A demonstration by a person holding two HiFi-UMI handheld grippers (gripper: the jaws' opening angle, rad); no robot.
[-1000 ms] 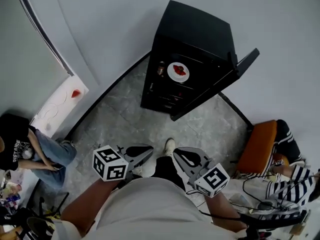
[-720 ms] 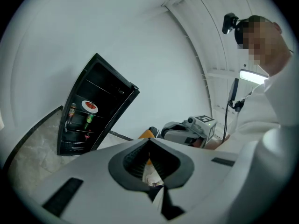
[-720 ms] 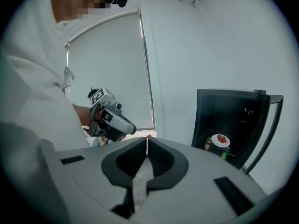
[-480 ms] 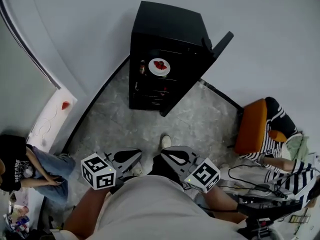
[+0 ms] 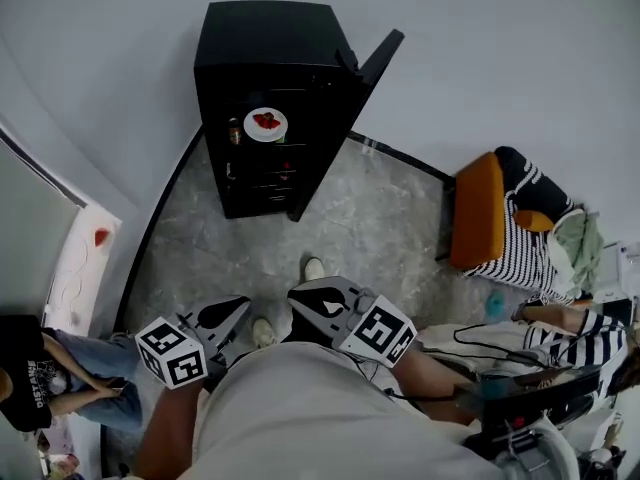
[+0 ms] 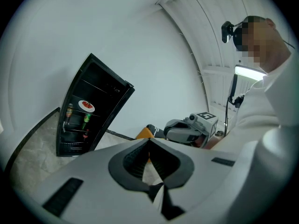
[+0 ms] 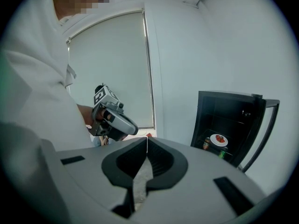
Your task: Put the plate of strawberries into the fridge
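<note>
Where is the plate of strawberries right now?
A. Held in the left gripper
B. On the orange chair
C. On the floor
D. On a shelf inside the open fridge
D: the plate rests on a shelf inside the black fridge, whose door stands open.

fridge (image 5: 262,38) door (image 5: 372,60) open, shelf front unblocked; orange chair (image 5: 478,211) right, seated person (image 5: 30,368) left of floor (image 5: 340,218) path.
</note>
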